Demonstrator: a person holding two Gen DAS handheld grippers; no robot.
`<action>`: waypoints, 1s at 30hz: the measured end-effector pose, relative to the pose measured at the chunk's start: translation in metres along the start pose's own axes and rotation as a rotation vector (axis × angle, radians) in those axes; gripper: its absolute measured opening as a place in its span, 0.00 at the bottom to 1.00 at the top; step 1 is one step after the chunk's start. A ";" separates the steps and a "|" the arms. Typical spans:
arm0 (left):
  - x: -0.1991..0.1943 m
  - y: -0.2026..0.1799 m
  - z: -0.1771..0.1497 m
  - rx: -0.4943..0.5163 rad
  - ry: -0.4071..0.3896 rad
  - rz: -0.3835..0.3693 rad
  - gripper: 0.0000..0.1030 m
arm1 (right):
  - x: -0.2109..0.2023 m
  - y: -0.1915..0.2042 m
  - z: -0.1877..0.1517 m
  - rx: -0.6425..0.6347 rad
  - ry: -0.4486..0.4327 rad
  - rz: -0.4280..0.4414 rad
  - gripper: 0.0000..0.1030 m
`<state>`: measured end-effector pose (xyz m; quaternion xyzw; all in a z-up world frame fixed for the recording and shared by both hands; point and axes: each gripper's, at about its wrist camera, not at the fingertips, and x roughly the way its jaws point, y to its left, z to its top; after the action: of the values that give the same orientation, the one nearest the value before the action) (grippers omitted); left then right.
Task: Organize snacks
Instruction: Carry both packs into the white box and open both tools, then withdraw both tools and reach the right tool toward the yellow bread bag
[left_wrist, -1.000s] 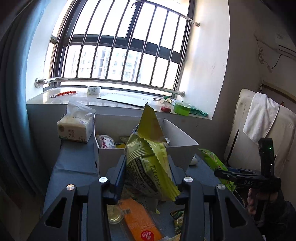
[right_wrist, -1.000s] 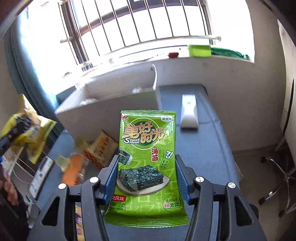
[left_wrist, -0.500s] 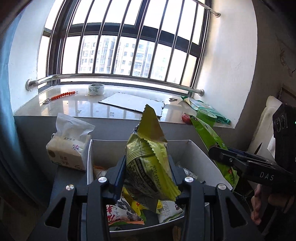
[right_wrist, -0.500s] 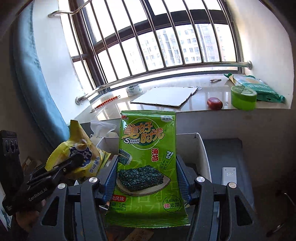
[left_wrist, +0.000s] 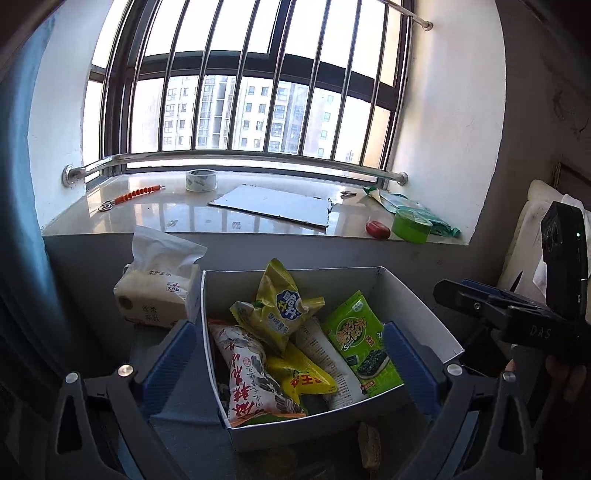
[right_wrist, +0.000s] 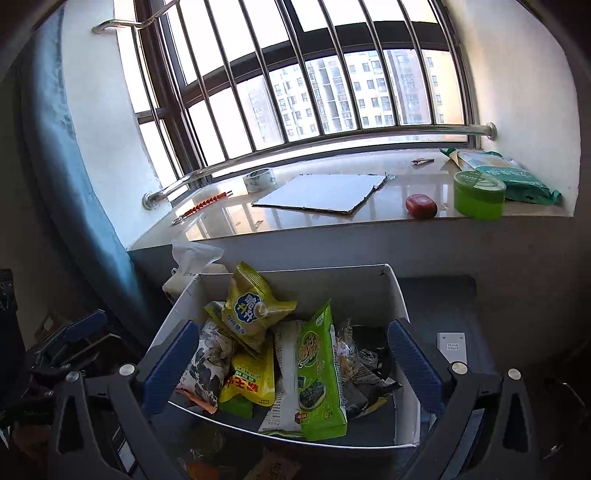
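Note:
A white box (left_wrist: 413, 295) (right_wrist: 400, 299) stands on the table below the windowsill and holds several snack bags. A yellow-green chip bag (left_wrist: 280, 306) (right_wrist: 251, 306) lies on top at the back. A green seaweed pack (left_wrist: 364, 341) (right_wrist: 319, 373) leans at the right among the others. My left gripper (left_wrist: 291, 365) is open and empty above the box's near side. My right gripper (right_wrist: 291, 365) is open and empty above the box as well. The right gripper also shows at the right of the left wrist view (left_wrist: 491, 306).
A tissue pack (left_wrist: 159, 291) stands left of the box. A white remote (right_wrist: 452, 347) lies on the table to the right. The windowsill holds a tape roll (left_wrist: 200, 180), a cardboard sheet (left_wrist: 273, 204), a green tub (right_wrist: 478, 194) and a red object (right_wrist: 421, 205).
Both grippers opened. The yellow-green chip bag left the left gripper and the seaweed pack left the right gripper; both now lie in the box.

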<state>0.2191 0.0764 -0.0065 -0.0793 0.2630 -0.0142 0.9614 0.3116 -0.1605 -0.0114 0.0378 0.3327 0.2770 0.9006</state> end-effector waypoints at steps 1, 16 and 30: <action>-0.007 -0.001 -0.002 0.005 -0.009 0.000 1.00 | -0.007 0.001 -0.002 -0.006 -0.012 0.007 1.00; -0.092 -0.023 -0.106 -0.001 -0.021 -0.047 1.00 | -0.099 -0.018 -0.127 0.029 -0.009 0.134 1.00; -0.084 -0.020 -0.180 -0.058 0.079 -0.028 1.00 | -0.061 -0.014 -0.195 -0.020 0.186 0.101 1.00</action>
<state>0.0558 0.0366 -0.1139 -0.1102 0.3002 -0.0229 0.9472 0.1593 -0.2268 -0.1315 0.0196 0.4096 0.3275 0.8512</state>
